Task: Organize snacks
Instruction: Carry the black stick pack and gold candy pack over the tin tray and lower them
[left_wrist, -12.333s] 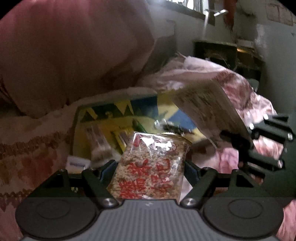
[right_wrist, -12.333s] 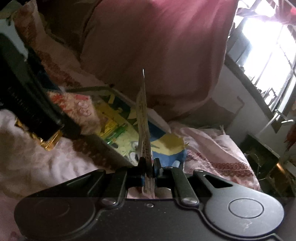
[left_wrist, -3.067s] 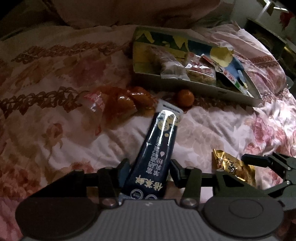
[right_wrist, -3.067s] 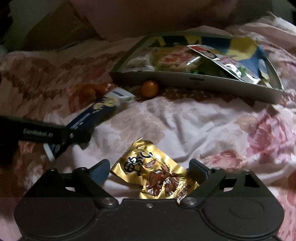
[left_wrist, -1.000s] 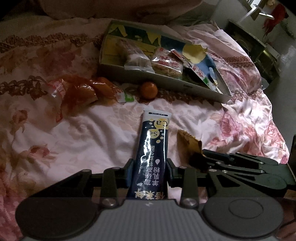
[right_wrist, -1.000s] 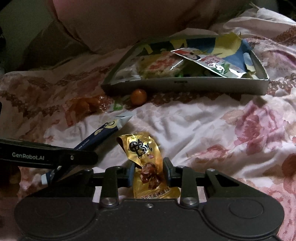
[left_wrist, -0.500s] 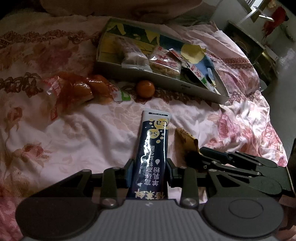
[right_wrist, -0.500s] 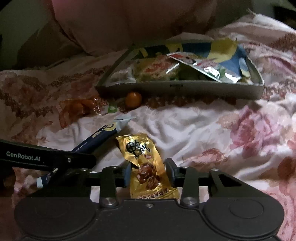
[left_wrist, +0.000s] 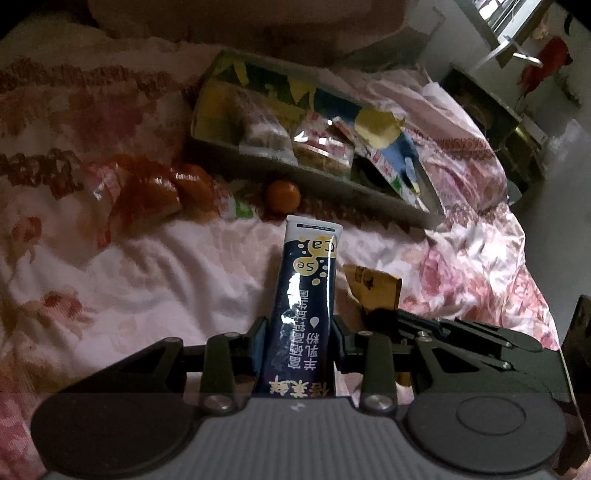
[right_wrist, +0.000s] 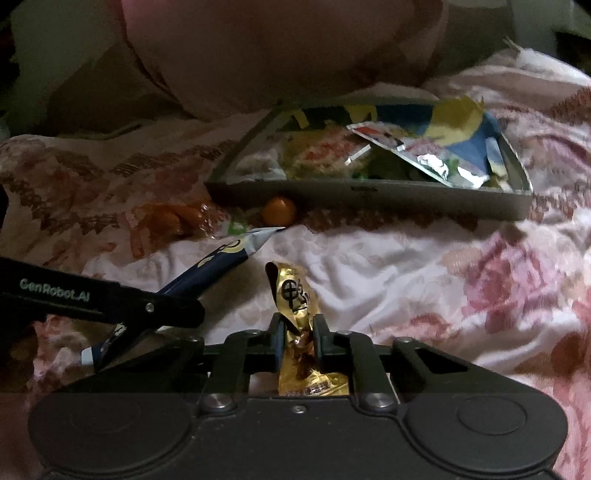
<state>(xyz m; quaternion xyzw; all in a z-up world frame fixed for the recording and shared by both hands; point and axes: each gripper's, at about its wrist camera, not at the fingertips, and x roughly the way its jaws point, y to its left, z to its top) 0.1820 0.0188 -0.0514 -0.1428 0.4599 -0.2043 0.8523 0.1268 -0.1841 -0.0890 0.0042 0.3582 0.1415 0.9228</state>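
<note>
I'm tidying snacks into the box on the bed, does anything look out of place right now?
Yes. A small orange and an orange-wrapped snack bag lie loose on the bedspread just outside the box, against its front wall. Inside, a foil packet sits tilted across the other snacks.

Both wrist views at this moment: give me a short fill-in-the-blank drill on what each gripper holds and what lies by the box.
1. The left gripper is shut on a dark blue ____.
2. The right gripper is shut on a packet whose wrapper is ____ in colour.
3. The small round orange fruit lies on the floral bedcover, just ____ the box of snacks.

Missing words: stick pack; gold; outside
</note>
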